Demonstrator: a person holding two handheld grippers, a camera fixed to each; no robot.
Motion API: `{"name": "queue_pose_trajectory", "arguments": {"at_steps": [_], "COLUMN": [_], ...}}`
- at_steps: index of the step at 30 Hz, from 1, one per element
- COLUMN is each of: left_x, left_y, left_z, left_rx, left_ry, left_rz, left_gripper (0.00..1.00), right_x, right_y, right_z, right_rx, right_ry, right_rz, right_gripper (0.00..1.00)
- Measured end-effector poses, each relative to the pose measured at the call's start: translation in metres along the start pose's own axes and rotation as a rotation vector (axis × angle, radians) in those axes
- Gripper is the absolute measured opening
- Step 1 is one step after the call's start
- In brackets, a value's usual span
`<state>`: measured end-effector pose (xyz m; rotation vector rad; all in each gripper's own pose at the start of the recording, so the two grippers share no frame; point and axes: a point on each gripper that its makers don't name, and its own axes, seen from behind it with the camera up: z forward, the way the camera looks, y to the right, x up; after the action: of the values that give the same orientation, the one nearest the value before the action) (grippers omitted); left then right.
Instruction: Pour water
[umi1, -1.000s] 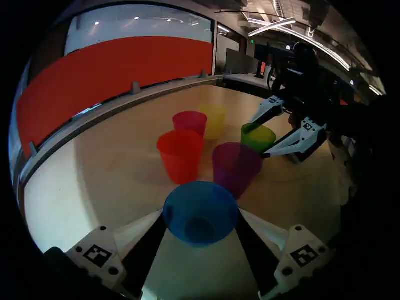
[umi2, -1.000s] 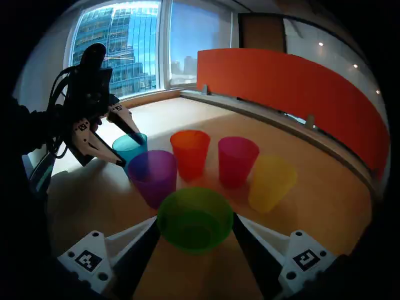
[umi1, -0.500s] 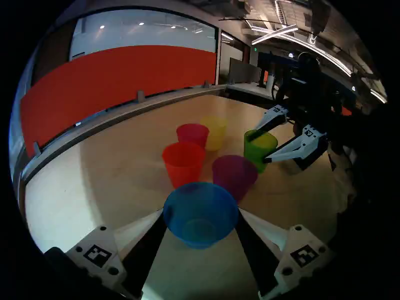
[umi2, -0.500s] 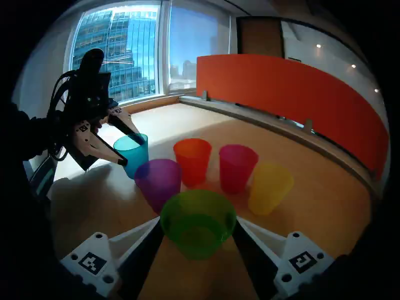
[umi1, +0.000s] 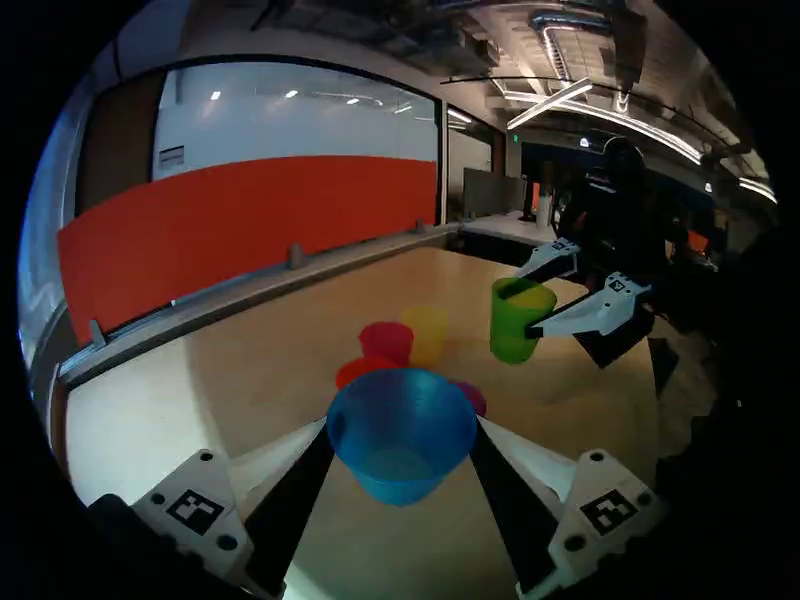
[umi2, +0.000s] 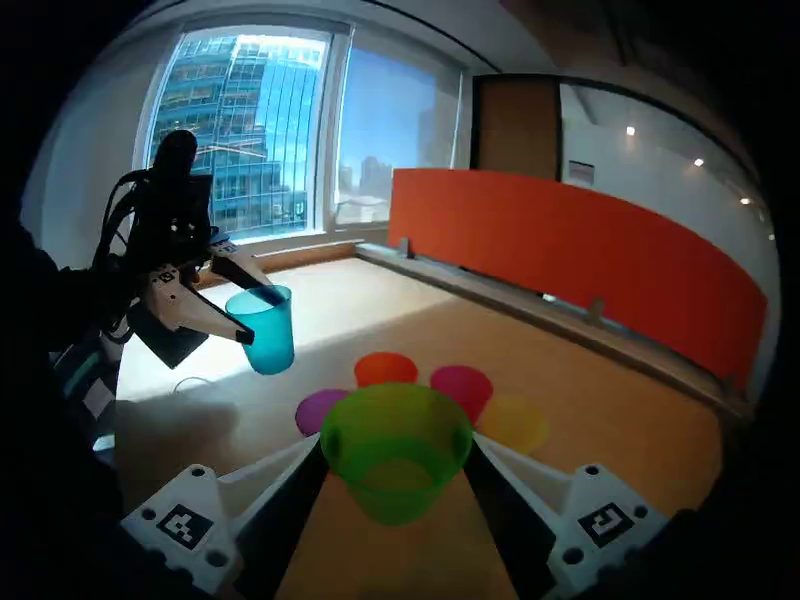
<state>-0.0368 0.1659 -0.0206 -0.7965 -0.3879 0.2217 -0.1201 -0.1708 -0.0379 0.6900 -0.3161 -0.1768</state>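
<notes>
In the left gripper view, my left gripper (umi1: 402, 445) is shut on a blue cup (umi1: 402, 432), held upright above the table. Farther off at the right, my right gripper (umi1: 535, 297) holds a green cup (umi1: 517, 318) in the air. In the right gripper view, the right gripper (umi2: 396, 470) is shut on that green cup (umi2: 396, 450), also upright. The left gripper (umi2: 240, 305) with the blue cup (umi2: 263, 327) hangs at the left. Red (umi2: 385, 367), pink (umi2: 462, 387), purple (umi2: 318, 409) and yellow (umi2: 515, 422) cups stand on the wooden table (umi2: 620, 440) below.
An orange partition (umi2: 590, 255) runs along the table's far edge. Large windows (umi2: 240, 130) lie behind the left gripper. The person's dark sleeve (umi2: 45, 300) is at the left. A dark office space (umi1: 640, 220) lies behind the right gripper.
Both grippers have risen with their cups, lifting the blue and green cups off the table. The cups left on the table now look lower and smaller.
</notes>
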Motion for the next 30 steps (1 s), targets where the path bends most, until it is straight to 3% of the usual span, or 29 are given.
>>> {"name": "queue_pose_trajectory", "arguments": {"at_steps": [17, 30], "left_x": [0.065, 0.096], "left_y": [0.017, 0.025], "left_z": [-0.035, -0.041], "left_rx": [0.023, 0.011], "left_ry": [0.185, 0.288], "left_rz": [-0.005, -0.047], "left_gripper": [0.88, 0.89], "right_x": [0.065, 0.083], "right_y": [-0.015, -0.019], "right_z": [-0.023, -0.025], "right_rx": [-0.026, -0.027], "right_ry": [0.150, 0.212], "right_rz": [-0.014, 0.004], "right_gripper": [0.91, 0.91]}}
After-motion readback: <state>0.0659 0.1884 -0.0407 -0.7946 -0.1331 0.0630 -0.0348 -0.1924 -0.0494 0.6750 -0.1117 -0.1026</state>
